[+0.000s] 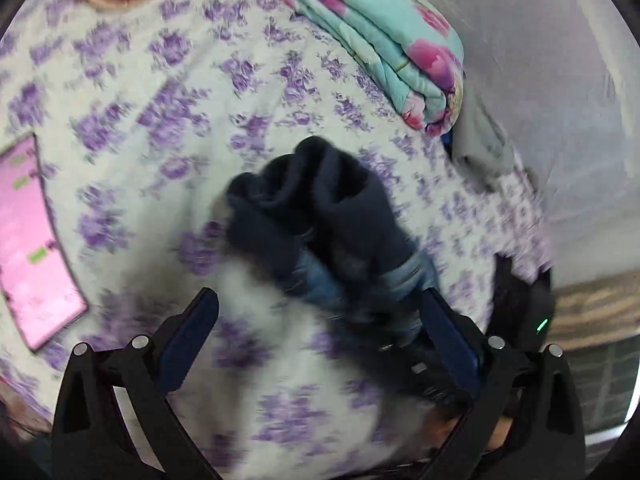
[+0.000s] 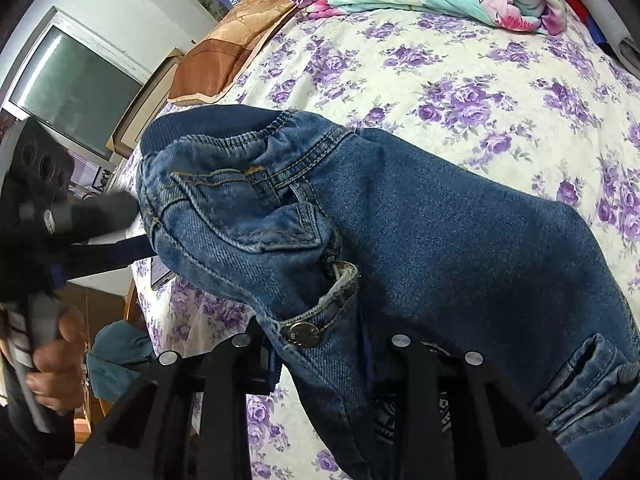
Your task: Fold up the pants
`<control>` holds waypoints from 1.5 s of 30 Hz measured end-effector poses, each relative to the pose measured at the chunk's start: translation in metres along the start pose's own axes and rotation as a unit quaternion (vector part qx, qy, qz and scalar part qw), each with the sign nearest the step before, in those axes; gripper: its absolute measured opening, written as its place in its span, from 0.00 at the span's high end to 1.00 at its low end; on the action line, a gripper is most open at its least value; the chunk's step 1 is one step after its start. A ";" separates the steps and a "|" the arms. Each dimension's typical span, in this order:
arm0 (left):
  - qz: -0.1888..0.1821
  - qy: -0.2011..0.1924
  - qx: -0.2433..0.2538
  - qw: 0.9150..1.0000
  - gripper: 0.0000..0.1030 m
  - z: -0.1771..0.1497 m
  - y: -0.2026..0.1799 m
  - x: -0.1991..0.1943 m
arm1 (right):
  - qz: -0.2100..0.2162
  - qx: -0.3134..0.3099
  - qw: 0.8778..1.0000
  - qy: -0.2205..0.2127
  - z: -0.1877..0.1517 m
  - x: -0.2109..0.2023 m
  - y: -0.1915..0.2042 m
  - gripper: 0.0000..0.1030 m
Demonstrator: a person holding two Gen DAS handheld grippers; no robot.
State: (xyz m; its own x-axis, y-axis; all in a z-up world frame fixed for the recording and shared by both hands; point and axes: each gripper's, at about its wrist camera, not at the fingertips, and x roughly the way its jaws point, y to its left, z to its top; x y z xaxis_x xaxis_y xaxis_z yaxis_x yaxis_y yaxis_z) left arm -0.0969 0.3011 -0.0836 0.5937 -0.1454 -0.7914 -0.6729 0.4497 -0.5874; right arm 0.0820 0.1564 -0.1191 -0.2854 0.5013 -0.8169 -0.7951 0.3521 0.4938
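Note:
The blue denim pants hang over the bed, waistband and metal button facing the right wrist camera. My right gripper is shut on the pants near the button; its fingertips are hidden by the cloth. In the left wrist view the pants show as a dark bunched bundle with a blue cuff, motion-blurred. My left gripper is open, its jaws wide apart, with the bundle just beyond and against the right finger. The left gripper also shows at the left of the right wrist view, next to the waistband.
The bed has a white sheet with purple flowers. A folded turquoise and pink quilt lies at the far side. A pink lit phone lies on the sheet at the left. A brown pillow is at the head.

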 end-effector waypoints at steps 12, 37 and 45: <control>-0.001 0.061 -0.048 0.997 0.06 0.023 0.001 0.057 | -0.002 -0.007 1.000 -0.003 -0.006 -0.003 0.001 0.68; 0.159 -0.054 0.285 0.944 0.59 -0.024 -0.114 0.008 | -0.102 0.204 0.973 -0.038 -0.148 -0.116 -0.144 0.64; 0.167 -0.088 0.424 0.886 0.59 -0.090 -0.223 0.012 | 0.004 0.247 0.967 -0.061 -0.158 -0.139 -0.164 0.52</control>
State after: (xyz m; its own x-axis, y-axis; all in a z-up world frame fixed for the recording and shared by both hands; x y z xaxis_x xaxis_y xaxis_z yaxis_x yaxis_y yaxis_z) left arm 0.0201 0.1194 0.0229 0.5340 0.2257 -0.8148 -0.2946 0.9530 0.0709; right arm 0.1675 -0.0962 -0.1336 -0.2005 0.5848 -0.7860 -0.4310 0.6678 0.6069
